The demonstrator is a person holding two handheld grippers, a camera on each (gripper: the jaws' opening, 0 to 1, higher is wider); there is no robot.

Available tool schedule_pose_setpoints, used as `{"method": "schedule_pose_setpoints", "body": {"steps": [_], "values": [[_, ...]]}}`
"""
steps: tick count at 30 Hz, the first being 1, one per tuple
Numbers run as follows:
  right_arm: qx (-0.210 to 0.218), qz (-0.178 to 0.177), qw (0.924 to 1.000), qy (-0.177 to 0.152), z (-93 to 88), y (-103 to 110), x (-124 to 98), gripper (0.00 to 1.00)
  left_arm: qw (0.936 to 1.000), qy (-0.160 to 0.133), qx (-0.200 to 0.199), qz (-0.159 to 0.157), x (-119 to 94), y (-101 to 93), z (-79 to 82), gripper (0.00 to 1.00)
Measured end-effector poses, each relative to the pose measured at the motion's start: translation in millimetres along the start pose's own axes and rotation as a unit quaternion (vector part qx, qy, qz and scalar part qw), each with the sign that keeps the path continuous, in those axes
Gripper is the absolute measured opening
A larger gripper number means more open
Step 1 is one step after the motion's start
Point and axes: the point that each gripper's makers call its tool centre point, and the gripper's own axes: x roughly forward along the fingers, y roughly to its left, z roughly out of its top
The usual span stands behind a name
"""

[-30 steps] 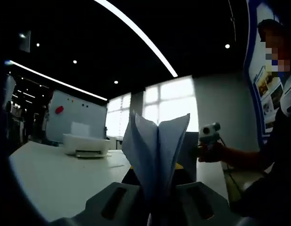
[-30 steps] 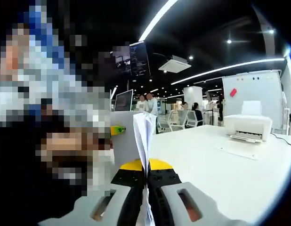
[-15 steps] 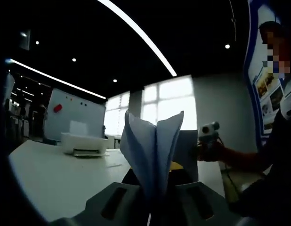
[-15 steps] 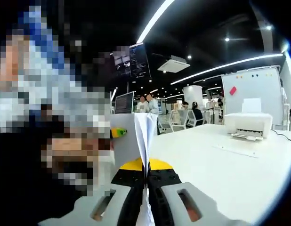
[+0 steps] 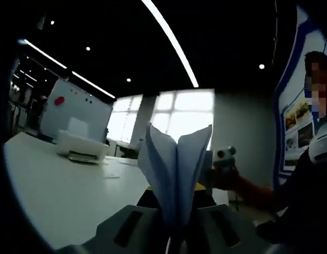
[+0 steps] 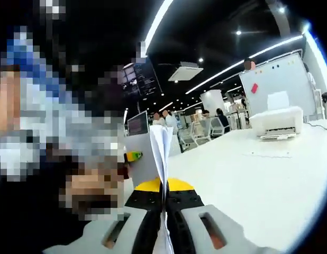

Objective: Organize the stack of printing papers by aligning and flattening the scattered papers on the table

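papers (image 5: 176,174) pinched in both grippers, lower edges hidden

Both views sit low over the table (image 5: 63,196), facing each other across the papers (image 5: 176,169); both share the printer (image 6: 276,123) at 10 and 2 o'clock.

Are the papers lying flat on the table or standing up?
Standing up. The paper stack rises on edge from the shut right gripper, and its sheets fan apart above the left gripper, off the white table.
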Motion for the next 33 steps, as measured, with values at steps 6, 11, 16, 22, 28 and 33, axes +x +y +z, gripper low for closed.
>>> {"method": "schedule_pose_setpoints", "body": {"steps": [6, 11, 16, 22, 28, 33], "values": [[0.086, 0.003, 0.9961, -0.015, 4.4, -5, -5, 0.0, 0.996, 0.019, -0.087, 0.003, 11, 4.3, -8.8, 0.06], [0.148, 0.001, 0.9888, -0.024, 4.3, -14, -8, 0.0, 0.9865, 0.031, -0.16, 0.014, 20, 12.6, -17.4, 0.06], [0.185, -0.003, 0.9822, -0.031, 4.8, -26, -9, 0.0, 0.98, 0.031, -0.196, 0.015, 27, 19.9, -20.5, 0.06], [0.193, -0.056, 0.9795, -0.009, -10.4, -53, -4, 0.0, 0.9704, 0.052, -0.231, 0.048, 35, 38.7, -42.4, 0.06], [0.181, -0.099, 0.9784, 0.007, -21.3, -79, -2, 0.0, 0.9722, 0.072, -0.211, 0.073, 43, 46.7, -58.9, 0.06], [0.168, -0.131, 0.9769, 0.015, -30.4, -97, 0, 0.0, 0.9751, 0.086, -0.182, 0.093, 45, 61.4, -67.9, 0.06]]}}
